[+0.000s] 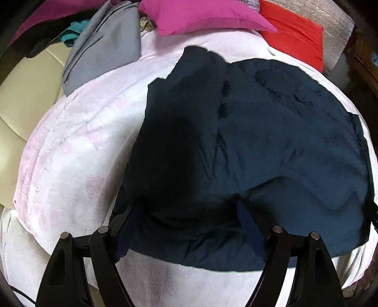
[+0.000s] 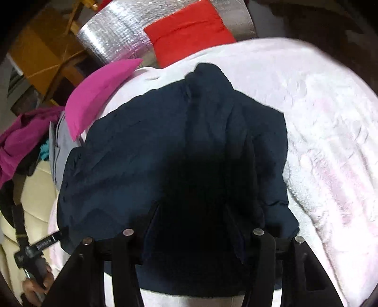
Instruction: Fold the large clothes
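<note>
A dark navy garment (image 1: 259, 132) lies spread on a pale pink-white blanket (image 1: 70, 153); it also shows in the right wrist view (image 2: 153, 146). My left gripper (image 1: 186, 203) is over the garment's near edge with its fingers spread apart, nothing pinched between them. My right gripper (image 2: 191, 212) hangs over the near edge of the same garment, fingers also apart, tips lost in dark shadow. The left gripper's tool and the hand holding it show at the lower left of the right wrist view (image 2: 45, 243).
A grey folded cloth (image 1: 106, 47), a magenta pillow (image 1: 200, 14) and a red pillow (image 1: 295, 30) lie at the blanket's far side. A cream cushioned seat (image 1: 28, 94) is at the left. Silver foil padding (image 2: 113, 35) and wooden furniture (image 2: 47, 59) stand beyond.
</note>
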